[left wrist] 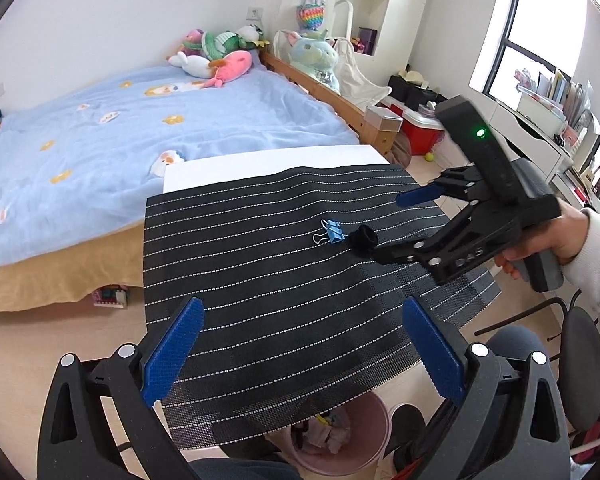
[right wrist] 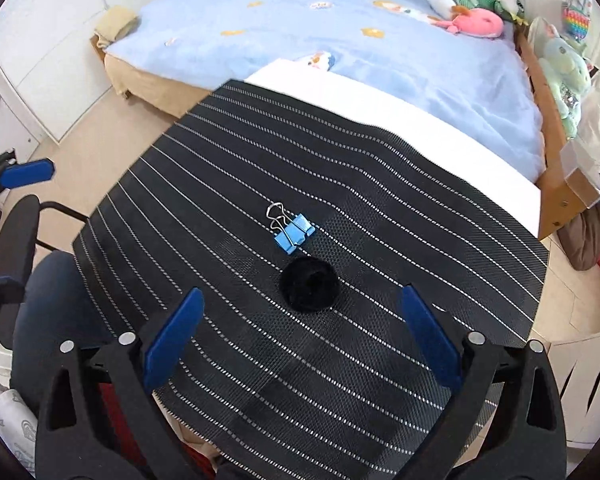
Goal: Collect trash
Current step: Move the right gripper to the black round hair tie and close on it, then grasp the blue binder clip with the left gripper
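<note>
Two small things lie near the middle of the striped mat (right wrist: 380, 208) that covers most of the tabletop: a blue clip (right wrist: 294, 232) with its wire handles pointing toward the far edge, and just beside it, on the near side, a black roll (right wrist: 309, 285) of something soft, perhaps fuzzy tape or a hair band; what it is exactly cannot be told. The two look apart, though only narrowly. The right gripper (right wrist: 300, 332) hangs above the mat with its blue fingers (right wrist: 168, 340) spread wide, holding nothing, the roll lying ahead of the fingertips and roughly centred between them. The left view shows that gripper coming in from the mat's right edge, its lower finger close to the roll; whether it touches cannot be told. The left gripper (left wrist: 304, 352) waits over the mat's near edge, its fingers (left wrist: 172, 352) likewise spread and empty. Below that edge, on the floor, stands a pink bin (left wrist: 340, 440) with scraps already in it. The step in hand looks like the reach for the roll, with no grasp made yet. The next move calls for lowering the right gripper until the fingers straddle the roll, then closing gently, since a soft roll may squash or slip. The clip sits so near that a wide finger could nudge it, so the approach wants to stay on the roll's near side.
</note>
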Tool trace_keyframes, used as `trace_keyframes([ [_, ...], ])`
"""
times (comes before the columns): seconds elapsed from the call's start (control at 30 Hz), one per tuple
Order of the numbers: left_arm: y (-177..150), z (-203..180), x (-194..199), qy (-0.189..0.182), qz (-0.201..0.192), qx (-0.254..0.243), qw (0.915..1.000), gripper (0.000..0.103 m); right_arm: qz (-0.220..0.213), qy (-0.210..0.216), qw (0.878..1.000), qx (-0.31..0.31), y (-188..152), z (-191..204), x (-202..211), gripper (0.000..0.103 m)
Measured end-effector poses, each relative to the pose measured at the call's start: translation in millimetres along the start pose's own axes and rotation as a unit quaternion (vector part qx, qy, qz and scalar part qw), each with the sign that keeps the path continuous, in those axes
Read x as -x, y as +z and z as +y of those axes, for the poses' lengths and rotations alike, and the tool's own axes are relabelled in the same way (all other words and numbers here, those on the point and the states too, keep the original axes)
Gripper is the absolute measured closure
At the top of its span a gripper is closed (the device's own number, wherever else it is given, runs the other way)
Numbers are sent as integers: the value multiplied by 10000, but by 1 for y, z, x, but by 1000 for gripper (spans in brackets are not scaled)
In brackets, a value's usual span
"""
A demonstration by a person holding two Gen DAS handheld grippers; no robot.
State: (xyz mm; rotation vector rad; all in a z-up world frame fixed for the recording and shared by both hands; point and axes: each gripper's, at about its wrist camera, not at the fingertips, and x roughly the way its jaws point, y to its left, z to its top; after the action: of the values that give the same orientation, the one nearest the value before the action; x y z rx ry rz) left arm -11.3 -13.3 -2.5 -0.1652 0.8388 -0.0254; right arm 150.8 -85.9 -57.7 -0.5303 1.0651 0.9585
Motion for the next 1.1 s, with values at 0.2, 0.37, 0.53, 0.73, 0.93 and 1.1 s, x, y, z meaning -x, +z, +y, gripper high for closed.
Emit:
trace_keyframes([
  [0.2, -5, 3, -3, -5, 59, 49, 10000, 8, 233, 21, 9997, -6, 4, -2, -19, 35],
  [0.37, -8, 5, -3, 2, 91, 74, 9999, 8, 348, 27, 9994, 58, 4, 0, -30, 40],
  [0.53, -10, 7, -5, -10, 132, 124, 9998, 8, 350, 0, 9994, 38, 3, 0, -33, 48],
  [0.73, -10, 7, -5, -8, 136, 112, 9998, 8, 338, 31, 9994, 68, 2, 1, -32, 66],
  [0.93, -9, 5, -7, -35, 132, 66, 9999, 8, 269, -51, 9996, 53, 2, 2, -26, 72],
  [1.1, -4, -2, -7, -53, 121, -16, 9999, 8, 55, -76, 9998, -146, -1, -1, -9, 72],
])
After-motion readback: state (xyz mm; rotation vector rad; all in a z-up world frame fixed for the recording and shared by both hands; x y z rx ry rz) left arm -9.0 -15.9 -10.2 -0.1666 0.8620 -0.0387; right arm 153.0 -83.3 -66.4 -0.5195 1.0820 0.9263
